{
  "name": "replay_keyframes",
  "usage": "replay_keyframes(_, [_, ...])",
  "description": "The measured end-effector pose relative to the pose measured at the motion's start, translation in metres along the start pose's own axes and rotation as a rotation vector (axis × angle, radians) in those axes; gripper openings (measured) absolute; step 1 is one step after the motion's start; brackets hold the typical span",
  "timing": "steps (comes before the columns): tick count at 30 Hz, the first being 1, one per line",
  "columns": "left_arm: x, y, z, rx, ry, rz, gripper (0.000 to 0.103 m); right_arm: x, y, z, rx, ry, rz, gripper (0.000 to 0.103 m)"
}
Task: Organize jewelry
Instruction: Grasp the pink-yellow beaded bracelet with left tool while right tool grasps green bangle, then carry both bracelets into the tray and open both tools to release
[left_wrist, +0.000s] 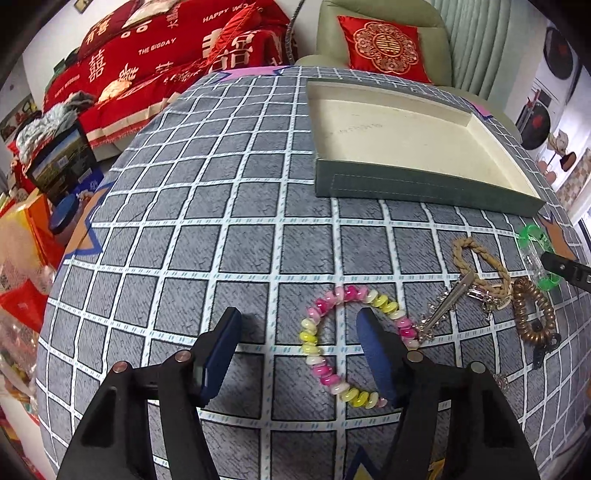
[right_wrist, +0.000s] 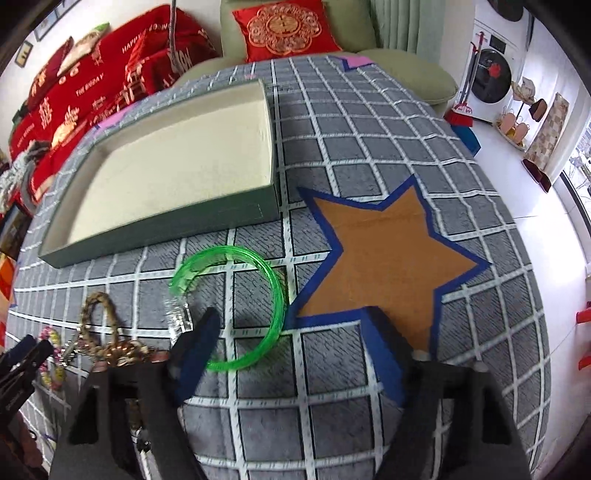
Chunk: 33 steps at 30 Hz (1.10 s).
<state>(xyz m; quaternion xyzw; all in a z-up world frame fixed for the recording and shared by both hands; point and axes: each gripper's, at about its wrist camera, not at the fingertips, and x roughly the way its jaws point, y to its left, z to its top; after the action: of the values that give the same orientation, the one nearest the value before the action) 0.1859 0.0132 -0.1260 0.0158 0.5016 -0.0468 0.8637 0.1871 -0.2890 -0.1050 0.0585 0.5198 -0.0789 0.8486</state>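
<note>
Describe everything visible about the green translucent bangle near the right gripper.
The green translucent plastic bangle is a thin round hoop with a clear, glittery section on its left side. It lies flat on the grey checked cloth, in front of the green tray, beside the orange star patch. The right gripper straddles its near-right arc, not pressing it.

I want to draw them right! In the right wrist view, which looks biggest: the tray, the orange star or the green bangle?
1. Tray
2. Orange star, not much smaller
3. Green bangle, clearly smallest

The fisheye lens bends shapes and the tray lies farther away, so the top two are a close call.
</note>
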Motion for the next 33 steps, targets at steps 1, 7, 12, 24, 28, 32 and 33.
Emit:
replay_keyframes(1, [0.0, -0.002, -0.001, 0.004, 0.001, -0.002, 0.076, 0.002, 0.003, 0.001, -0.017, 0.002, -0.007, 0.075])
replay_keyframes(7, [-0.005, -0.015, -0.004, 0.064, -0.007, -0.037, 0.038, 0.001, 0.013, -0.003, -0.075, -0.013, -0.022, 0.066])
replay_keyframes(12, [-0.007, -0.015, -0.005, 0.065, -0.009, -0.067, 0.021, -0.003, 0.02, -0.002, -0.098, -0.013, -0.003, 0.026])
replay_keyframes(24, [-0.039, -0.013, 0.008, 0.021, -0.061, -0.191, 0.021, -0.031, 0.009, -0.001, -0.059, -0.069, 0.091, 0.007])
replay_keyframes(28, [-0.054, -0.018, 0.022, 0.03, -0.095, -0.221, 0.021, -0.049, 0.005, 0.012, -0.039, -0.09, 0.135, 0.007])
replay_keyframes(32, [-0.068, -0.021, 0.044, 0.023, -0.117, -0.254, 0.021, -0.066, 0.008, 0.028, -0.049, -0.114, 0.159, 0.007])
replay_keyframes(33, [-0.071, -0.022, 0.051, 0.023, -0.126, -0.255, 0.021, -0.07, 0.009, 0.036, -0.056, -0.124, 0.163, 0.007])
